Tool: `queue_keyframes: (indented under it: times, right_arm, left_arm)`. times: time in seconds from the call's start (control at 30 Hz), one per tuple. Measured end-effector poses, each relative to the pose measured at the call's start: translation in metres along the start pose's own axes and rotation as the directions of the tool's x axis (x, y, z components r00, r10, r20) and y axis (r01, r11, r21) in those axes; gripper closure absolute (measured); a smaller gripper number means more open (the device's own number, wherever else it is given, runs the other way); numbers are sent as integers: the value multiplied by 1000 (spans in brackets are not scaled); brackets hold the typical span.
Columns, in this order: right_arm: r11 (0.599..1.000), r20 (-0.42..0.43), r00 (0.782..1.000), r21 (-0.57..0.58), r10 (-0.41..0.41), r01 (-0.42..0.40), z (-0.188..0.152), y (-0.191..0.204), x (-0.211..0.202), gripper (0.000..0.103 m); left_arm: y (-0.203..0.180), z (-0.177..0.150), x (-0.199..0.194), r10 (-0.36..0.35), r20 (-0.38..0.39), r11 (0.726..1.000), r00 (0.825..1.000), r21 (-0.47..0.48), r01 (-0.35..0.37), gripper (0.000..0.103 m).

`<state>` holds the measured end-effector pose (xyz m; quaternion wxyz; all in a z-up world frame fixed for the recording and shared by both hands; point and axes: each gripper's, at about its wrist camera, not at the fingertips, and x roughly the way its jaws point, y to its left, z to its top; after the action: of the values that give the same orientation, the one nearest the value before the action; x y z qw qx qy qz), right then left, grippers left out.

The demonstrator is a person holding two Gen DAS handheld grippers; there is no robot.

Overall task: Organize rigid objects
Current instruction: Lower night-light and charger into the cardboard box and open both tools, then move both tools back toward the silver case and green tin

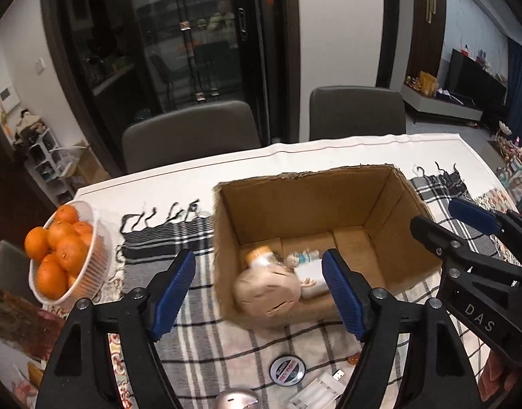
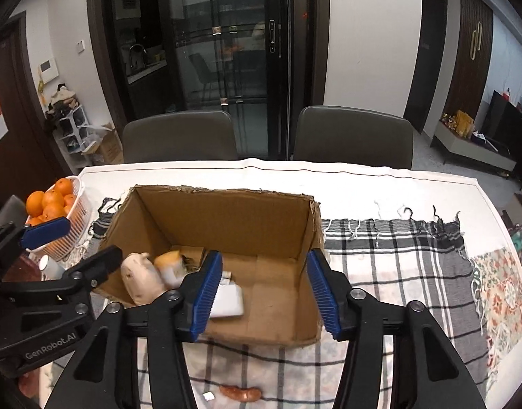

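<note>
Black claw (image 1: 259,294) frames, ribbed blue pads, silver screws

The cardboard box (image 2: 226,225) is showing matt brown paperboard with rough, torn rims. Under it, a woven checked cloth (image 2: 397,255) is lying soft and fringed. At nine o'clock, a ribbed white plastic basket (image 1: 90,238) is holding glossy oranges (image 1: 59,238). The left gripper (image 1: 259,289) is showing matt black plastic, ridged blue pads (image 1: 174,293) and shiny metal screws.

"DAS" on right gripper (image 1: 465,218); "GenRobot.AI" on left gripper (image 2: 73,242).
</note>
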<state>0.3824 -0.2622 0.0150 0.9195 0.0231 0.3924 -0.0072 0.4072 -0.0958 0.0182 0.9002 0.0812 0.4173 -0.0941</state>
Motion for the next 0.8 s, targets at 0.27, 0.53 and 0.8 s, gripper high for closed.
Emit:
queue_keyframes:
  times: [0.27,0.53,0.8]
  right_arm:
    - [999,14,999,28,29,-29,-17,13,-22,48]
    - [998,17,998,15,53,-54,-40,36,-38,48]
    - [998,17,998,-32,62,-61,-69,60,-46,42]
  left_arm:
    - [15,-27,-31,12,23,999,1000,-41,-11,25]
    - [33,-60,-56,38,55,997,998,-62,-34,24]
    - [45,-98,-65,82,58,993,995,-90,-77,21]
